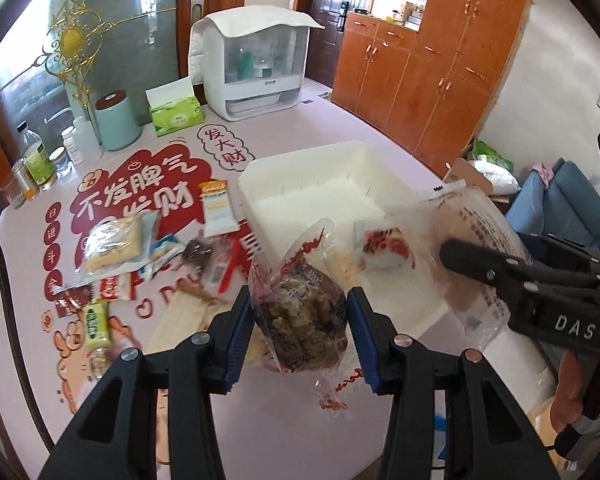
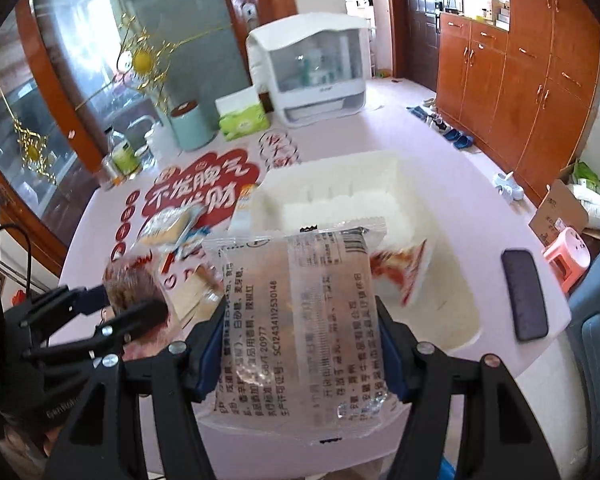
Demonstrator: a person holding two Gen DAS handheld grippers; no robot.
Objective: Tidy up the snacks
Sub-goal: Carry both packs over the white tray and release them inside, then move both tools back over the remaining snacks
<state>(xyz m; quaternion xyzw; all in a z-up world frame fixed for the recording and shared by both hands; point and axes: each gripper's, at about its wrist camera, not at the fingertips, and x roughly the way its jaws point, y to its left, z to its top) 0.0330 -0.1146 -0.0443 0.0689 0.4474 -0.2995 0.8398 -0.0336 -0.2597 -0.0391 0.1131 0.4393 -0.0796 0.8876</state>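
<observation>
The big round table (image 1: 308, 92) is pale pink with red writing on it, and near its middle sits a white bin (image 1: 300, 172) with nothing much inside it that I can see. To the left of the bin lies a loose pile of snacks (image 1: 140, 248) that have not been put away yet. One red and white packet (image 1: 384, 252) lies against the near edge of the bin, though it is too blurry to tell if it is inside. The left gripper (image 1: 300, 312) is partly closed and squeezes a clear bag of brown snack (image 1: 300, 320) between its blue pads (image 1: 240, 320), holding it up off the table. The right gripper (image 2: 300, 344) is a bit wider and holds a clear flat packet (image 2: 300, 320) with black writing, standing tall with its long side running up and away. Both grippers point down and forward, and the bin lies straight ahead of them, just past the held snacks. I think the right one is a little nearer the bin's open top, so its packet may go in first. A dark phone (image 2: 524, 296) lies on the table to the right of the bin.
</observation>
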